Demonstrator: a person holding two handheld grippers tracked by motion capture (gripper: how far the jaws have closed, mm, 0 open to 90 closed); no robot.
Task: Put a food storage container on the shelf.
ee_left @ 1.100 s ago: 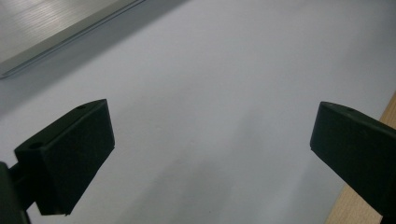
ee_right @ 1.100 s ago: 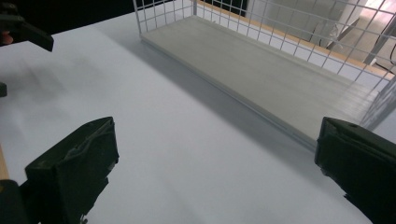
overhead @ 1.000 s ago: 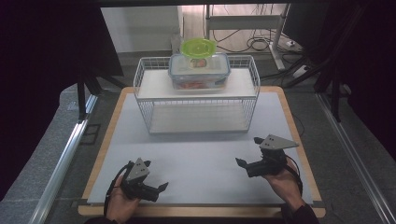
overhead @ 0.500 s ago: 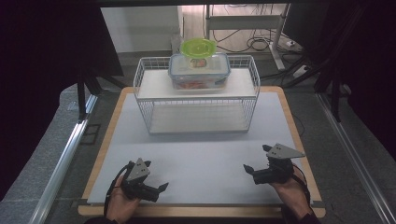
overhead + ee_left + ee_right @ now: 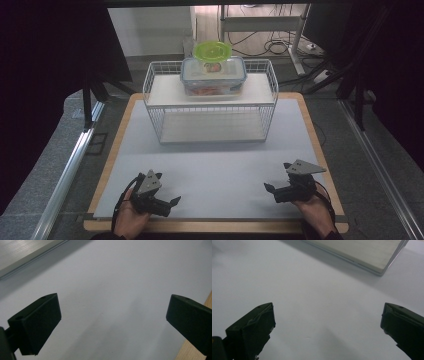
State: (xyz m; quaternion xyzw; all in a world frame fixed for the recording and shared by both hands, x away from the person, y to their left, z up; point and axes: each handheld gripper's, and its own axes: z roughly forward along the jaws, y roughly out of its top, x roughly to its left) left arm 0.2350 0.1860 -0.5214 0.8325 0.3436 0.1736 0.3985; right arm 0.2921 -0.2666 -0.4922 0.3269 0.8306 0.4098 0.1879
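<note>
High view looks down on a white worktop point(image 5: 215, 165) with a wooden edge. At its far side stands a white wire rack point(image 5: 210, 102) with two shelves. On the top shelf sits a clear food box point(image 5: 213, 76) with a blue-rimmed lid; something reddish shows through its wall, though what it is cannot be told. A label sits on the lid (too small to read). A green bowl point(image 5: 212, 50) stands on the lid, and its inside is not legible. The lower shelf is bare.

Both grippers are at the near edge, well apart from the rack and from each other. The left gripper point(image 5: 172, 201) rests low in the person's hand, jaws spread. The right gripper point(image 5: 270, 189) is likewise spread wide, over bare worktop, holding nothing.
</note>
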